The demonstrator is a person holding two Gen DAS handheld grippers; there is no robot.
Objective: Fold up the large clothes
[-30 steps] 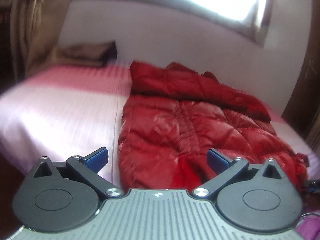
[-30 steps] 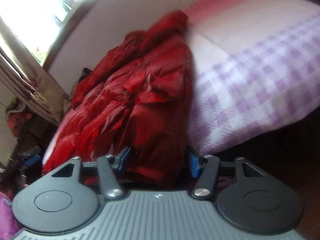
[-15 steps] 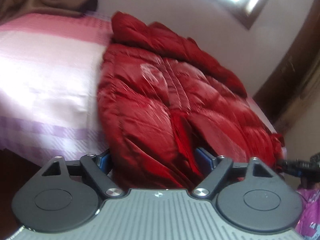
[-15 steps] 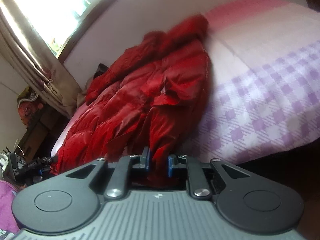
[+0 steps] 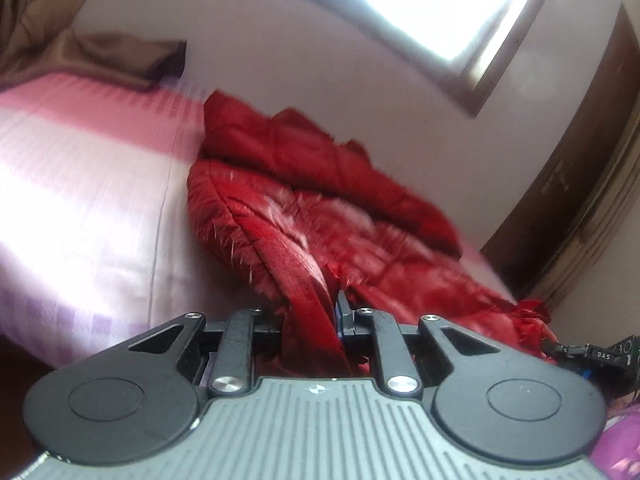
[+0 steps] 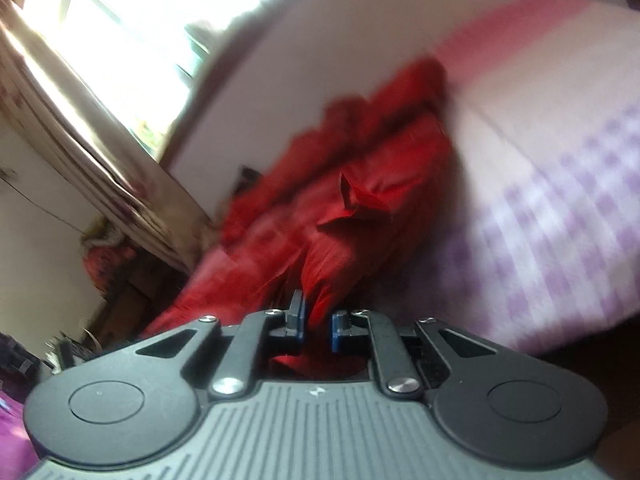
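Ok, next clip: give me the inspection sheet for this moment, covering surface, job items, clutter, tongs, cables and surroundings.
Surface: bed with a pink and lilac checked sheet.
Job's things: red jacket lying rumpled on the bed, its near edge pulled toward both cameras.
Clutter: brown cloth at the far end of the bed.
Tongs: left tongs shut on a jacket fold; right tongs shut on the jacket hem.
Cables: nothing seen.
Surroundings: bright window, curtain, dark wooden door; right wrist view is motion-blurred.
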